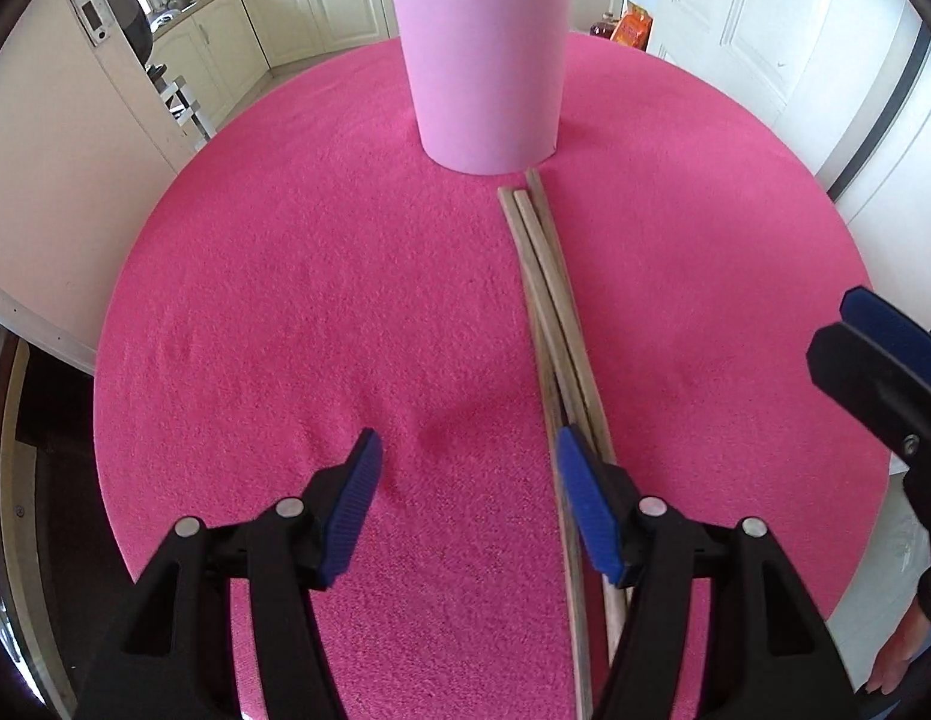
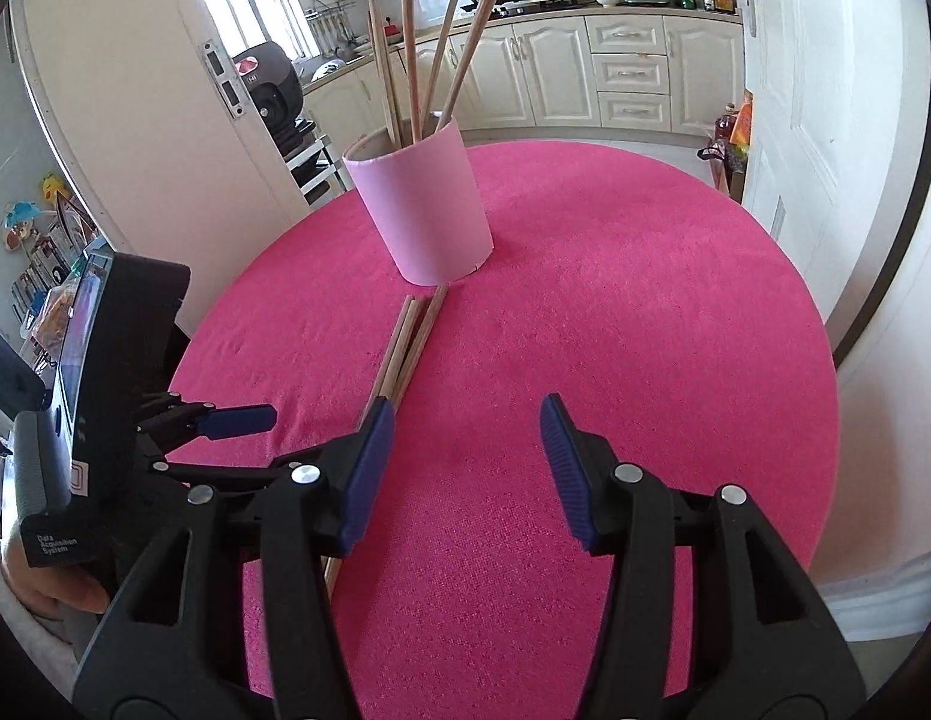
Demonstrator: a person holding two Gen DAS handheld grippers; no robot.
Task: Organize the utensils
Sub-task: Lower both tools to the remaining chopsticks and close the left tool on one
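A pink cylindrical holder stands upright at the far side of a round pink table, with several wooden chopsticks standing in it. Three more chopsticks lie flat in a bundle running from the holder's base toward me. My left gripper is open and empty, low over the table, its right finger over the lying chopsticks. My right gripper is open and empty, just right of the same bundle. The holder also shows in the right wrist view.
The left gripper's body with its screen sits at the left of the right wrist view. The right gripper's tip shows at the right of the left wrist view. Kitchen cabinets, a white door and a fridge surround the table.
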